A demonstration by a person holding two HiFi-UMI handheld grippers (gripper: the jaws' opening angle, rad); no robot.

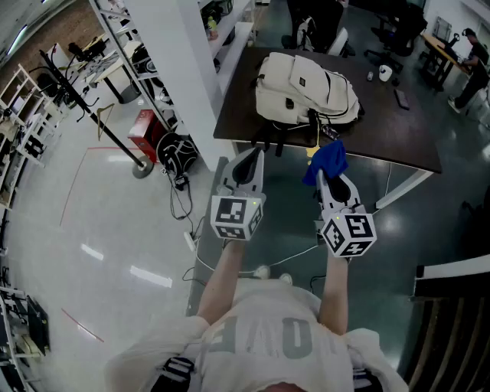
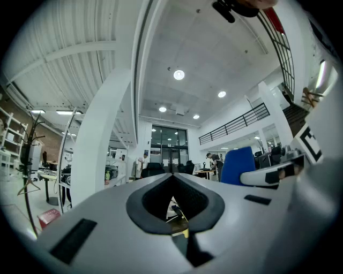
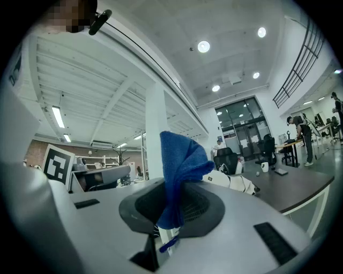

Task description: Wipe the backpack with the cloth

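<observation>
A cream backpack [image 1: 306,90] with black straps lies on the dark table [image 1: 398,130], ahead of both grippers. My right gripper [image 1: 331,174] is shut on a blue cloth [image 1: 327,162], which sticks up between its jaws [image 3: 179,176]; it hovers short of the table's near edge. In the right gripper view the backpack [image 3: 236,183] shows small behind the cloth. My left gripper [image 1: 246,164] is beside the right one, off the table's near-left corner, its jaws shut with nothing in them [image 2: 174,206].
A white pillar [image 1: 180,61] rises left of the table. Shelving racks [image 1: 115,46] line the left. A red box [image 1: 145,132] and a dark bag [image 1: 176,153] sit on the floor by the pillar. Office chairs [image 1: 321,23] stand behind the table. Small objects [image 1: 385,73] lie at the table's far side.
</observation>
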